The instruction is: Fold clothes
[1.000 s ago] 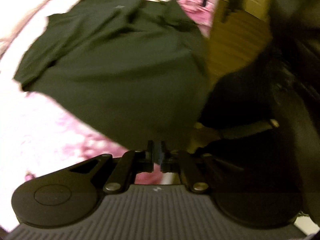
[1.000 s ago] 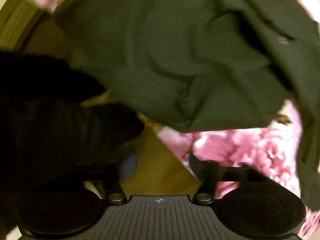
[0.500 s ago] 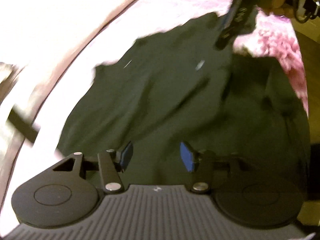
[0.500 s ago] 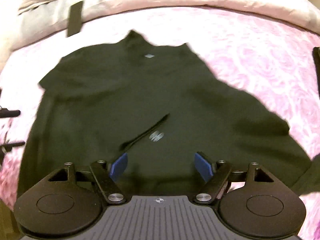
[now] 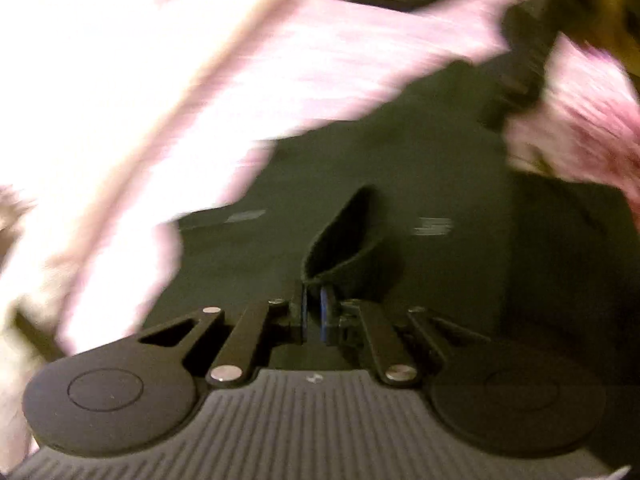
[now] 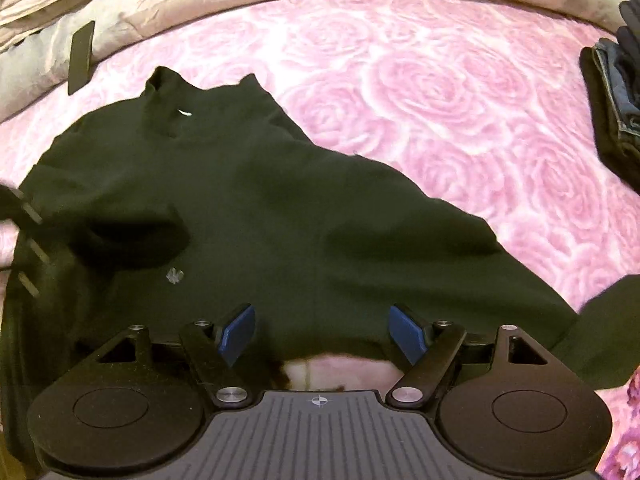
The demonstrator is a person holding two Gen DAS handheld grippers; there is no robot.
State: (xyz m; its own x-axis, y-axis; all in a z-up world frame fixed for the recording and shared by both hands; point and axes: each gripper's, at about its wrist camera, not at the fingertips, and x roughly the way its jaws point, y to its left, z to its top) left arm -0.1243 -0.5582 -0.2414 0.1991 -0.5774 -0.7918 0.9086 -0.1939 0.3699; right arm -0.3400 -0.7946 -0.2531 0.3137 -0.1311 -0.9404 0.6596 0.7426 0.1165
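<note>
Bedspread: left jaws now seemingly pinching shirt

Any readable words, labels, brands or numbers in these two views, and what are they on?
None can be read.
Small pale tag at the shirt collar: too small to read.
Pale print lower on the shirt: too blurred to read.
Crosshair mark, no text, on the right hand-held gripper.
Left view: motion-blurred, pale patches unreadable.
</note>
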